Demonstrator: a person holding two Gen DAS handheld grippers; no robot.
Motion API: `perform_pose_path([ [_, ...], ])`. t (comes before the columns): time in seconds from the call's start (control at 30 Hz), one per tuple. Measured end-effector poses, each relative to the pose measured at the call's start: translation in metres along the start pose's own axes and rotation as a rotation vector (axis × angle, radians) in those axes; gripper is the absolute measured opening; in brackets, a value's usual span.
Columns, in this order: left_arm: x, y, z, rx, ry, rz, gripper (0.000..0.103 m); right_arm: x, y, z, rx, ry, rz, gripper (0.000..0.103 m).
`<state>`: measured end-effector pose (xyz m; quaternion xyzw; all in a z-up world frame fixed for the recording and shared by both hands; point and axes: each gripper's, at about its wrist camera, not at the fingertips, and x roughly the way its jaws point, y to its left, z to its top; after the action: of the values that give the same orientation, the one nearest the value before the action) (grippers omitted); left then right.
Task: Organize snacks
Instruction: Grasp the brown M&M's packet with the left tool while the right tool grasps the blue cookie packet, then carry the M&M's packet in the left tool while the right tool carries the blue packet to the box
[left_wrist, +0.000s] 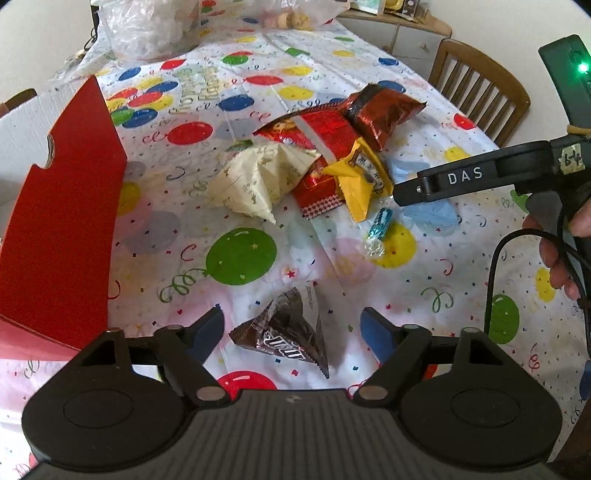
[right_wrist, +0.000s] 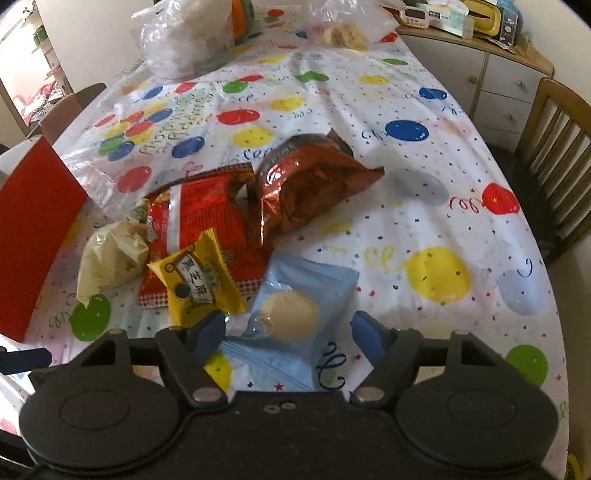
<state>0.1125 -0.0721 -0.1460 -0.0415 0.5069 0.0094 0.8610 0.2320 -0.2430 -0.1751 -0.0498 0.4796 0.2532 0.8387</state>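
Snacks lie scattered on a table dressed in a balloon-print cloth. The left gripper hangs low over it with both blue fingers spread wide and gripping nothing; a dark brown pyramid-shaped packet sits on the cloth right between them, apart from either pad. Off to the left of those fingers stands a red cardboard box. Ahead of them lies the main heap: a cream paper-wrapped snack, a flat red packet, a yellow packet lying on top of the red one, and a shiny brown foil bag at the far end. A small blue wrapped candy sits ahead and to the right.

The right gripper is likewise wide open and empty-handed. A light blue packet with a round pale cake showing through lies between its fingers, and the yellow packet sits just ahead of the left fingertip, its corner right at the tip. A person's hand holds the right gripper's handle.
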Motion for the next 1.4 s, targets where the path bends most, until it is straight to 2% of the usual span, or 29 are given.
perform_pose_path([
  [0.07, 0.003, 0.001, -0.001, -0.004, 0.012, 0.005, 0.071, 0.001, 0.000, 0.000, 0.005, -0.004, -0.002, 0.069],
  [0.13, 0.005, 0.003, -0.001, -0.012, 0.023, 0.004, 0.060, 0.001, 0.000, 0.000, 0.009, -0.002, 0.000, 0.061],
  [0.27, 0.006, 0.004, -0.002, -0.018, 0.025, 0.003, 0.054, -0.001, -0.003, -0.001, 0.026, -0.010, 0.006, 0.051],
  [0.43, 0.005, 0.006, -0.002, -0.030, 0.022, 0.003, 0.047, -0.005, -0.008, -0.004, 0.064, -0.022, 0.021, 0.043],
  [0.7, 0.002, 0.010, -0.001, -0.062, 0.021, -0.026, 0.039, -0.015, -0.012, -0.013, 0.095, -0.039, 0.028, 0.042],
  [1.0, -0.008, 0.018, -0.003, -0.106, 0.017, -0.056, 0.033, -0.048, -0.015, -0.025, 0.125, -0.066, 0.056, 0.042],
  [1.4, -0.036, 0.036, -0.002, -0.143, -0.017, -0.069, 0.024, -0.092, 0.014, -0.026, 0.084, -0.109, 0.114, 0.042],
])
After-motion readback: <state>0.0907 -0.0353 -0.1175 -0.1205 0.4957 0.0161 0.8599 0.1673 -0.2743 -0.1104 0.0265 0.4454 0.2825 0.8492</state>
